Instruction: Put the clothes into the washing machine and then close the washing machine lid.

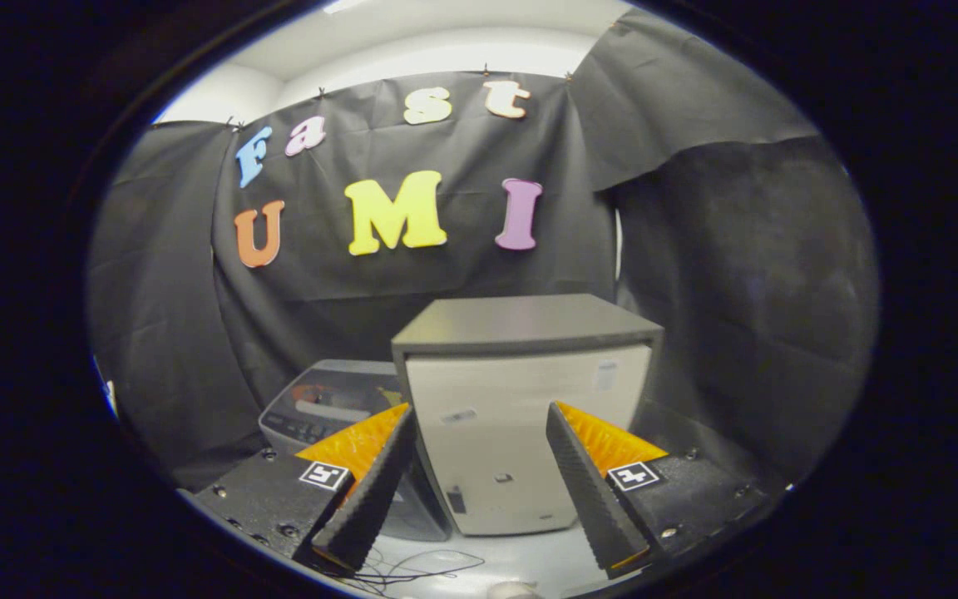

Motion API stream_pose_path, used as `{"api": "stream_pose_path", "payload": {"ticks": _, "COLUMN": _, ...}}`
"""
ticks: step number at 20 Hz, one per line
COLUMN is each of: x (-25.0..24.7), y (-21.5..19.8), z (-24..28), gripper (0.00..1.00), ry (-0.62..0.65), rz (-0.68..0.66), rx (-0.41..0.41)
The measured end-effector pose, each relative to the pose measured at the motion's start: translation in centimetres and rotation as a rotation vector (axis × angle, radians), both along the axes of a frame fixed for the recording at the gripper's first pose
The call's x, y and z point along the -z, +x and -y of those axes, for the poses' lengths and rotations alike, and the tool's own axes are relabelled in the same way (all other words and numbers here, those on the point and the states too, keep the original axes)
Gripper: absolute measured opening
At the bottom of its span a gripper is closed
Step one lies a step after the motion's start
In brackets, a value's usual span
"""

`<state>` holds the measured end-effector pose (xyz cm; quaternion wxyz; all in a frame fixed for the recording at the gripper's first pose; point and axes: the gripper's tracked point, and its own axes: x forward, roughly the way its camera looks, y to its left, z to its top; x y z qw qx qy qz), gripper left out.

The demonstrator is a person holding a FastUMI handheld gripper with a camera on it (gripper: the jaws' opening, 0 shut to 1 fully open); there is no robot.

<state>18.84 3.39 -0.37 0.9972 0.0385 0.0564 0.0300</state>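
- Pale-fronted box-shaped cabinet (520, 433) with a dark flat top stands just ahead of the hand-held gripper (479, 491), seen through the gap between its two fingers.
- Hand-held gripper is released: its fingers stand well apart with nothing between them and touch nothing.
- Washing machine (325, 408), grey with a dark control panel, sits beyond the left finger, low and partly hidden behind that finger and behind the cabinet's left edge; whether its lid is up or down cannot be told.
- Cabinet and washing machine stand just beside each other; whether they touch cannot be told.
- Thin dark cable (412, 570) lies in loops on the white bench (520, 557), below and between the fingertips, in front of the cabinet's foot.
- Small pale rounded thing (512, 589) shows at the near edge of the bench, too cut off to identify.
- Black cloth wall (737, 274) closes the booth behind and to both sides; on the right it hangs close to the cabinet's side.
- Open room lies above the cabinet's top and in the strip of bench between the fingers and the cabinet front.
- Clothes cannot be made out.
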Motion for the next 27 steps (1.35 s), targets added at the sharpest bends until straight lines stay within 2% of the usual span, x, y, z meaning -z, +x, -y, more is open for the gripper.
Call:
{"api": "stream_pose_path", "payload": {"ticks": 7, "x": 3.2, "y": -11.1, "z": 6.6, "gripper": 0.98, "ry": -0.047, "rz": -0.011, "rx": 0.033}}
{"api": "stream_pose_path", "payload": {"ticks": 11, "x": 3.2, "y": -14.3, "z": 7.7, "gripper": 0.98, "ry": -0.054, "rz": 0.012, "rx": 0.033}}
{"api": "stream_pose_path", "payload": {"ticks": 17, "x": 4.1, "y": -15.3, "z": 9.2, "gripper": 0.98, "ry": -0.04, "rz": -0.002, "rx": 0.05}}
{"api": "stream_pose_path", "payload": {"ticks": 27, "x": 3.5, "y": -15.7, "z": 8.9, "gripper": 0.98, "ry": -0.05, "rz": 0.0, "rx": 0.02}}
